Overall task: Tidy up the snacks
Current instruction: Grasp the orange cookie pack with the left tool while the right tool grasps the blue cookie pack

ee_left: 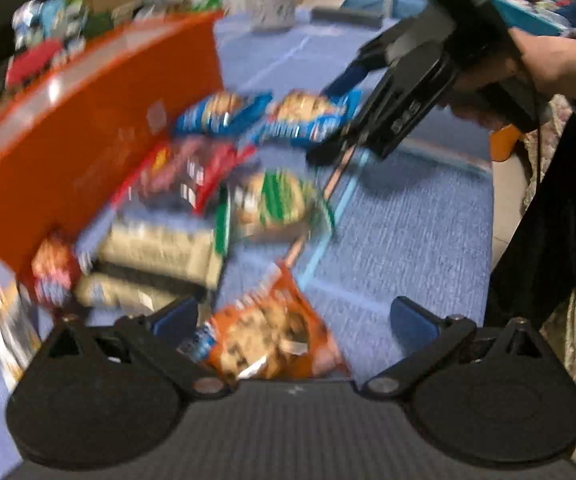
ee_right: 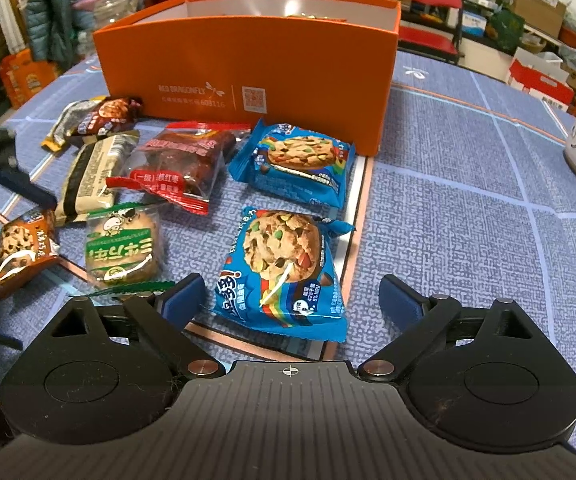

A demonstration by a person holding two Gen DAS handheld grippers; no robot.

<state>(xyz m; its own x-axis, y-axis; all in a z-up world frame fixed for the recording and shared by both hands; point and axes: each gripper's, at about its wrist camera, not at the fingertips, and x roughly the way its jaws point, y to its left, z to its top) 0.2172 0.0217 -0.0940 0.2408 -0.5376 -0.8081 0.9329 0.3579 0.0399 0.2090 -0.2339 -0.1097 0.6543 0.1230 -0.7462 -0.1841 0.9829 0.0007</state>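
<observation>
open-topped orange cardboard box (ee_right: 248, 68) at back of blue patterned tablecloth (ee_right: 468, 208), wrapped snacks loose in front, none visibly packed. nearest blue foil cookie packet (ee_right: 284, 276) between spread jaws of right gripper (ee_right: 288, 300), ungripped; left gripper (ee_left: 296, 320) likewise agape over orange cookie packet (ee_left: 272, 332). pick-up step, probably: next, lower and close on blue packet, then lift over box wall.

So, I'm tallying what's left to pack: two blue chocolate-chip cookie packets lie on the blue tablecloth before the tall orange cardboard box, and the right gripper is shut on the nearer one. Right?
Not quite. The right gripper is open; the nearer blue cookie packet lies between its fingers, unpinched, as the right wrist view shows. The second packet, tablecloth and orange box are as you say.
</observation>
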